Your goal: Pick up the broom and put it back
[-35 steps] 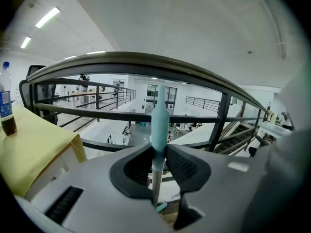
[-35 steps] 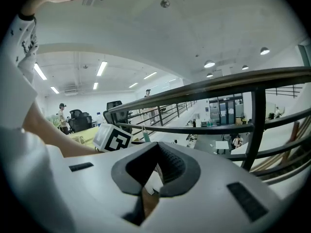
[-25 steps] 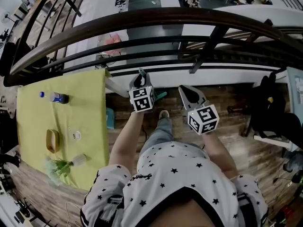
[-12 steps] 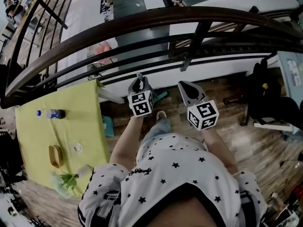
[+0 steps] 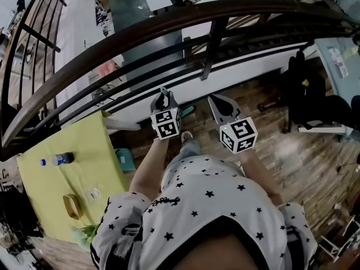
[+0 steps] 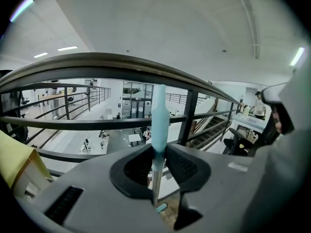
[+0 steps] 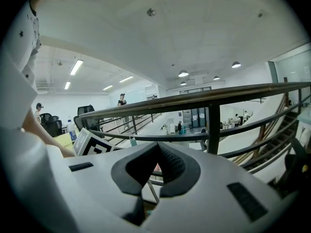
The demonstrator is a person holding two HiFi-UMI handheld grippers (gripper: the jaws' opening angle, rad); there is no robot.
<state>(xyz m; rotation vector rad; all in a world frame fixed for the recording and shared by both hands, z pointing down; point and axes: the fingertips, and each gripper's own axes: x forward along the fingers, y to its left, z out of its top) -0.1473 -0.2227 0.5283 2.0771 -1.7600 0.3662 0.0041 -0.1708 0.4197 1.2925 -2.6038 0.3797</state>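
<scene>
The broom stands upright between my jaws: a teal grip (image 6: 159, 115) on top, a metal shaft (image 6: 155, 181) below, and its teal head (image 5: 188, 111) down near the floor by the person's shoe. My left gripper (image 6: 158, 152) is shut on the handle just under the teal grip; in the head view it (image 5: 163, 98) points at the railing. My right gripper (image 5: 216, 102) is level beside it, apart from the broom, its jaws shut with nothing between them (image 7: 158, 152). From the right gripper view I see the left gripper's marker cube (image 7: 95, 143) and the broom shaft (image 7: 151, 191).
A dark curved railing (image 5: 169, 24) with crossbars runs right ahead, with an open lower hall beyond it. A yellow-green table (image 5: 67, 179) with a bottle (image 5: 59, 159) stands at the left. A black chair (image 5: 315, 103) stands at the right on the wooden floor (image 5: 270, 145).
Both grippers have travelled sideways along the railing with the broom still held in the left one. The yellow table has slid toward the lower left of the head view. Neither grip has changed.
</scene>
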